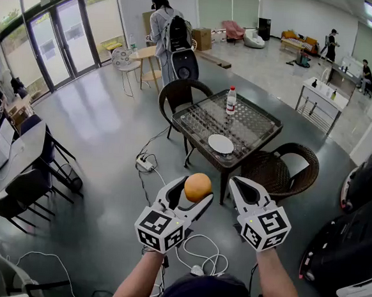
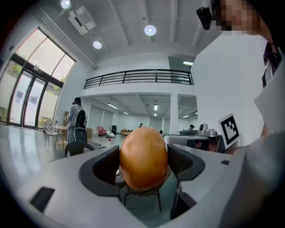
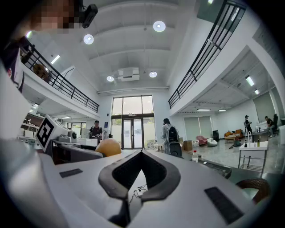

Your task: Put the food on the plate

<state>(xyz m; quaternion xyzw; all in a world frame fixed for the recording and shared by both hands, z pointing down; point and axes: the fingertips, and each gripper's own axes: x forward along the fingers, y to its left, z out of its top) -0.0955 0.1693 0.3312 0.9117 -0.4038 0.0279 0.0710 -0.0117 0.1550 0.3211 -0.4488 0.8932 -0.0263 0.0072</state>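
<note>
Over floor (image 1: 103, 138), food (image 1: 198, 186) clamped btwn left gripper (image 1: 195, 191) jaws.

The left gripper (image 2: 143, 165) is clamping a rounded orange-brown food (image 2: 143, 156), with both dark pads (image 2: 104, 167) pressing against its sides. Just under the food, past the jaws, a chair's thin legs (image 2: 141, 198) are showing. Far ahead, off the left jaw, a person with a backpack (image 2: 78, 127) is standing. The right gripper (image 2: 178, 140) is hovering beside the right jaw.

Dark glass-topped table (image 1: 255, 126), white plate (image 1: 221, 143) near its front edge, clear bottle (image 1: 231, 100) upright behind it
</note>
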